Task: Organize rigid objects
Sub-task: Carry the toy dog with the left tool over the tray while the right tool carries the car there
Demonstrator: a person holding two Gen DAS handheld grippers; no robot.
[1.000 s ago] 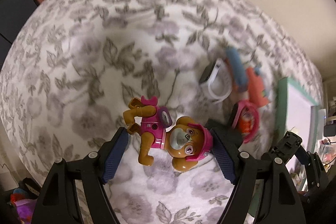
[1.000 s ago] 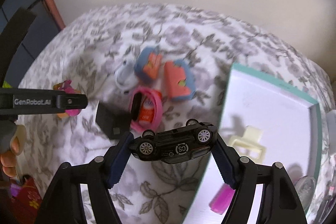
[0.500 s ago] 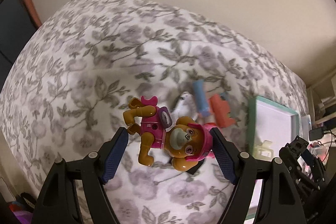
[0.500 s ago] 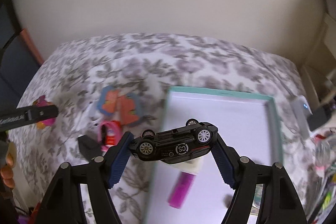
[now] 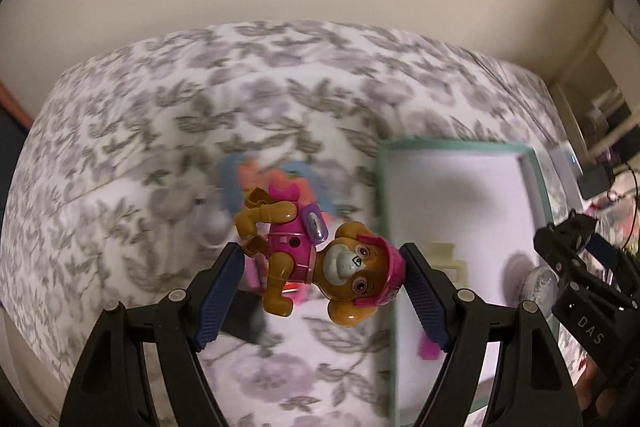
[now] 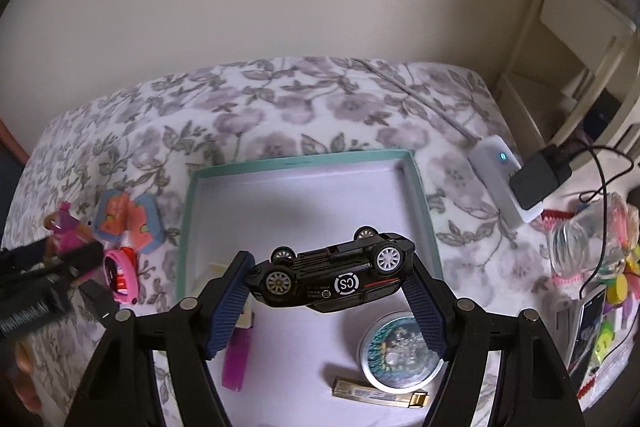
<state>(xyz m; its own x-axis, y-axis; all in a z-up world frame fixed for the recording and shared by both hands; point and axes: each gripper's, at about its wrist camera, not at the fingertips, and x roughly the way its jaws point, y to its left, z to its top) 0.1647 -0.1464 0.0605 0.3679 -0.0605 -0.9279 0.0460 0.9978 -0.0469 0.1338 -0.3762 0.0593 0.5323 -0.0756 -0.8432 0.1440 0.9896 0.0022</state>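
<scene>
Both grippers have swung from the scattered toys toward the teal-rimmed tray (image 6: 416,183) on the flowered bedspread (image 6: 280,107), each with its load. The right gripper (image 6: 332,291), clenched end to end on an upside-down black toy car (image 6: 332,281), now hangs over the tray's white floor, where a second ago it was over the cloth beside the rim; below it lie a pink bar (image 6: 236,359), a round glittery disc (image 6: 400,351) and a gold clip (image 6: 380,393). The left gripper (image 5: 322,287) grasps a pink-suited puppy figure (image 5: 316,259) by foot and cap, and has crossed from the open bedspread to the tray's near edge (image 5: 386,227); motion blur makes it hard to tell whether the figure is over the rim yet. Two more toys appear close to being put away, while the orange-and-blue pieces (image 6: 128,215) and a pink watch (image 6: 120,275) wait on the bed.
</scene>
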